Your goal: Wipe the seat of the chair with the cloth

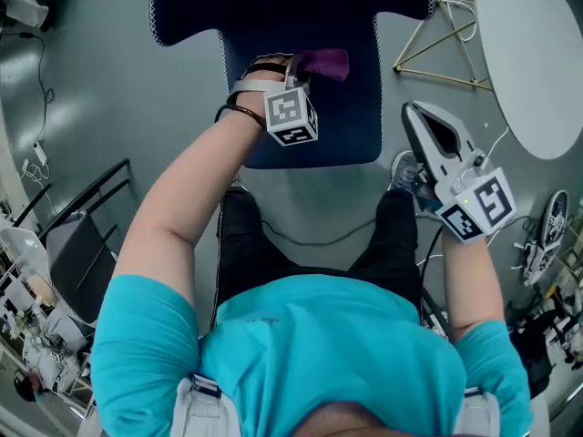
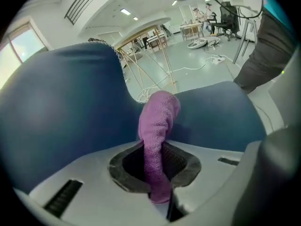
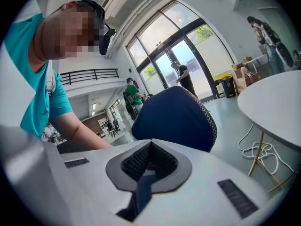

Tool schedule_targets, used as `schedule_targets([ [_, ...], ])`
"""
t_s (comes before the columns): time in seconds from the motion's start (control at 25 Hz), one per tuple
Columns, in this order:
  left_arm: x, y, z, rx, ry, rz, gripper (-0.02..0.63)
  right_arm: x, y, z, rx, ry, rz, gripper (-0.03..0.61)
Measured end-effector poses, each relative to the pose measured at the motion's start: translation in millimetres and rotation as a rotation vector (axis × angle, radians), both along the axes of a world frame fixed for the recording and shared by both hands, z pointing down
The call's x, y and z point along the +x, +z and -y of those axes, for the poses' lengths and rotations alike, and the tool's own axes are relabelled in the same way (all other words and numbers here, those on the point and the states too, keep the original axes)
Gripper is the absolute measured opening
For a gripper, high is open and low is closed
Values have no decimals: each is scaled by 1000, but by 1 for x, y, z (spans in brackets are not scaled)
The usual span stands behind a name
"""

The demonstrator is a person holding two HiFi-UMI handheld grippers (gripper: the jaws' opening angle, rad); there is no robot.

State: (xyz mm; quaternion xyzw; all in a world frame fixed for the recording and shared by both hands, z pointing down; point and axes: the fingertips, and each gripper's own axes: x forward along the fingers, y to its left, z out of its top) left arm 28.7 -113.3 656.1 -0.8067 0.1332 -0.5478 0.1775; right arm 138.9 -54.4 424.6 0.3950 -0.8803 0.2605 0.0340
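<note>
My left claw (image 1: 305, 64) is clamped on the purple cloth (image 1: 330, 62), just above centre in the head view, and holds it against the dark blue seat (image 1: 305, 126) of the chair. In the left gripper view the cloth (image 2: 158, 126) stands up between my jaws, with the chair back (image 2: 61, 112) filling the left side. My right claw (image 1: 412, 112) hangs off the seat's right edge, jaws closed on nothing, near the white table (image 1: 533, 62) at upper right.

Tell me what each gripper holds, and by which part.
The left gripper clamps the purple cloth by one end; the rest sticks out over the chair seat. The right gripper holds nothing.
</note>
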Motion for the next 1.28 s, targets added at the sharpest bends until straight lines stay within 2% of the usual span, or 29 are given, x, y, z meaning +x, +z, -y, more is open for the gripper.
schedule_targets([
  [0.28,3,31,73,102,-10,91,52,26,5,9,-16,31,-22,-9],
  [0.48,8,51,89,128,-2,138,52,34,11,7,-36,42,-23,-9],
  [0.72,8,67,86,104,1,118,52,35,20,15,-50,42,-22,-9],
  [1.28,8,69,75,59,-43,65,51,20,19,17,-54,20,-9,-9],
])
